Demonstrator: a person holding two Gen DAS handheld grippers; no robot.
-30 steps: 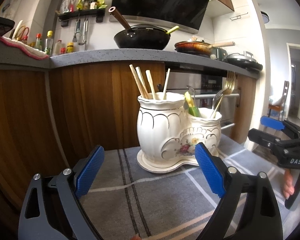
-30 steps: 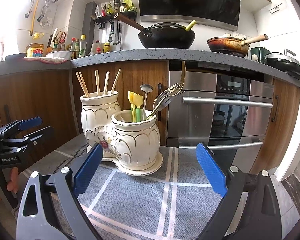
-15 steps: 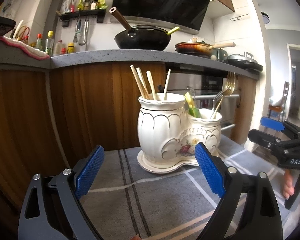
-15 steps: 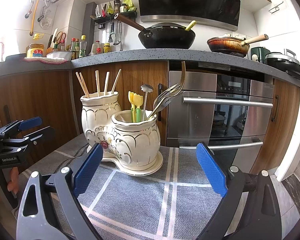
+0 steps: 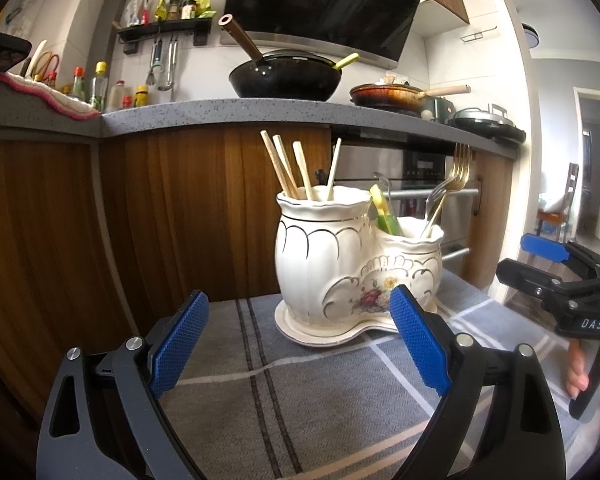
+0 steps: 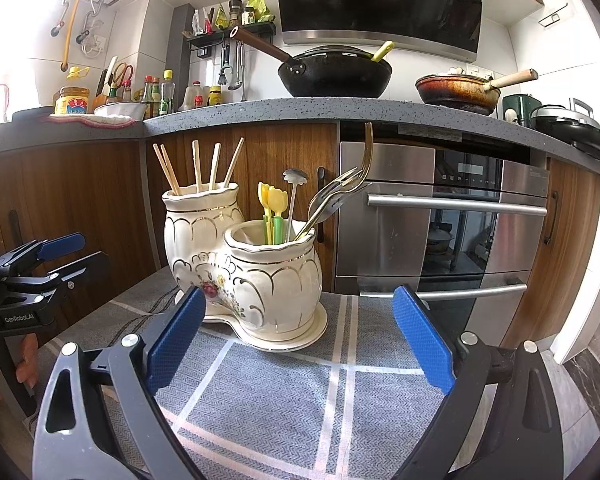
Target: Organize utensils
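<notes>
Standing off from the work, both tools are idle. The left gripper [image 5: 298,344] has its blue pads spread wide with nothing between them; the right gripper [image 6: 300,338] is likewise released and empty. Each is aimed at the ceramic holder [image 5: 356,264] from its own side, low over the grey checked cloth [image 5: 324,408] — judged a ready stance giving both cameras a clear line to the rims before any pick.

The holder sits mid-cloth, in front of the wooden cabinet fronts and beside the steel oven [image 6: 440,220]. It is a cream, gold-trimmed double vase on one shared saucer base, with a floral motif where the two pots join.

Contents, by compartment:
- Taller pot: chopsticks [image 6: 198,170], several pale sticks fanned apart, leaning on the rim.
- Shorter pot: forks [image 6: 340,196], gold and silver, tines up and leaning outward toward the oven; small yellow-green picks [image 6: 272,216] standing near upright; one thin stirrer [image 6: 294,200] with a flower-shaped top.

Judgement: sorting looks largely done, long sticks kept in the deep pot where they will not tip, short items in the shallow one. No loose utensil is visible on the cloth. The forks' lean is the one untidy element.
</notes>
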